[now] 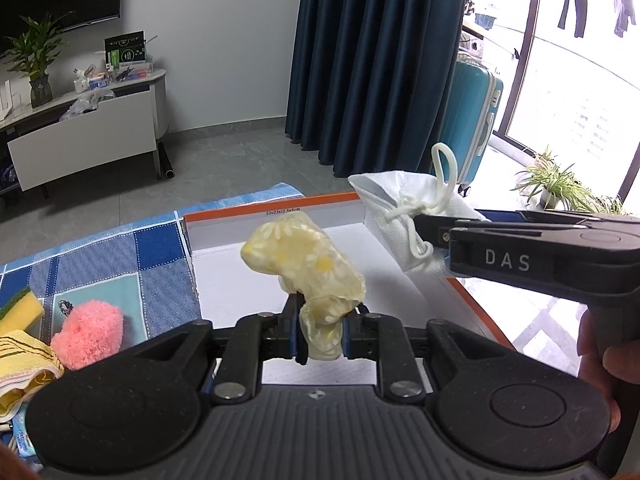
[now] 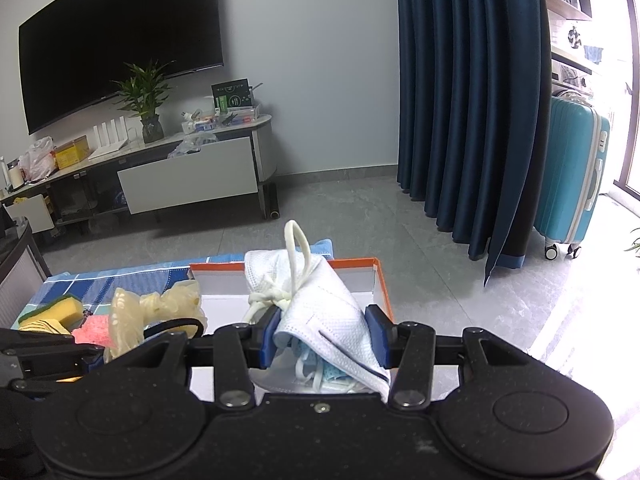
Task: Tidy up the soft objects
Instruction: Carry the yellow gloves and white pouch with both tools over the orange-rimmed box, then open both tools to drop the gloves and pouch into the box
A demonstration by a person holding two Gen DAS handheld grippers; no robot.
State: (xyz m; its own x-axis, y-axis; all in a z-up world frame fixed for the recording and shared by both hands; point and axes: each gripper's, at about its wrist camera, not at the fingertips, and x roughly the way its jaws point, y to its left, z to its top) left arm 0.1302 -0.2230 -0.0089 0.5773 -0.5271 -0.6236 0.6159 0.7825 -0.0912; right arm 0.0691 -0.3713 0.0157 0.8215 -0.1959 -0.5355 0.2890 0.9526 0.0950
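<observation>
Masks (image 2: pixel 328 320) sit bunched in the right gripper (image 2: pixel 326 336), clamped over the box (image 1: pixel 280 210); the left gripper (image 1: pixel 320 336) pinches a yellow glove (image 1: pixel 304 268) by one end above it. Either limp bundle could, I judge, catch the rim or spill outside on release. The box floor beneath the masks is hidden; the sponge (image 1: pixel 20 308) is cut off.
</observation>
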